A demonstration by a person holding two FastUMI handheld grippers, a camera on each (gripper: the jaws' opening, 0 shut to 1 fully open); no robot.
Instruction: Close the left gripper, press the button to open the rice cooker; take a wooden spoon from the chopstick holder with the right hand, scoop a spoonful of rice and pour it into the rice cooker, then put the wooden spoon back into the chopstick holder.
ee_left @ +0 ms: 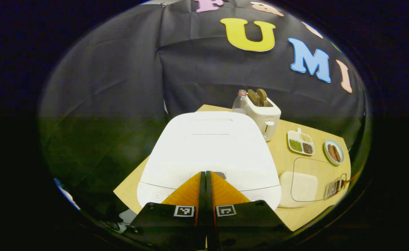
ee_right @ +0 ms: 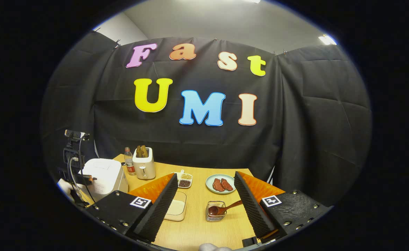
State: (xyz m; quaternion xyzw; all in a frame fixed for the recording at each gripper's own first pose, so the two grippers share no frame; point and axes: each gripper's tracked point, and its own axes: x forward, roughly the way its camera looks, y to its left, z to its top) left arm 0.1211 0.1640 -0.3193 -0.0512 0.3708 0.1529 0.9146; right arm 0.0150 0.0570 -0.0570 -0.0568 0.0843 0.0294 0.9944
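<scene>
The white rice cooker [ee_left: 208, 146] stands at the table's left end with its lid down. My left gripper [ee_left: 204, 173] is shut with nothing in it, and its tips sit right at the grey button [ee_left: 220, 174] on the lid's front edge. I cannot tell whether they press it. My right gripper [ee_right: 205, 176] hangs open above the table's front, with nothing between its fingers. Below and ahead of it a wire chopstick holder [ee_right: 215, 212] holds the wooden spoon [ee_right: 226, 208], handle leaning right. A glass dish of rice [ee_right: 176, 208] lies left of the holder. The cooker [ee_right: 101, 177] stands far left.
A toaster [ee_left: 265, 116] with bread and a bottle [ee_left: 240, 102] stand behind the cooker. A divided dish of grains [ee_left: 301, 143] and a plate of meat [ee_left: 334, 152] lie at the back right. The rice dish [ee_left: 303, 181] and holder [ee_left: 334, 187] lie near the front edge.
</scene>
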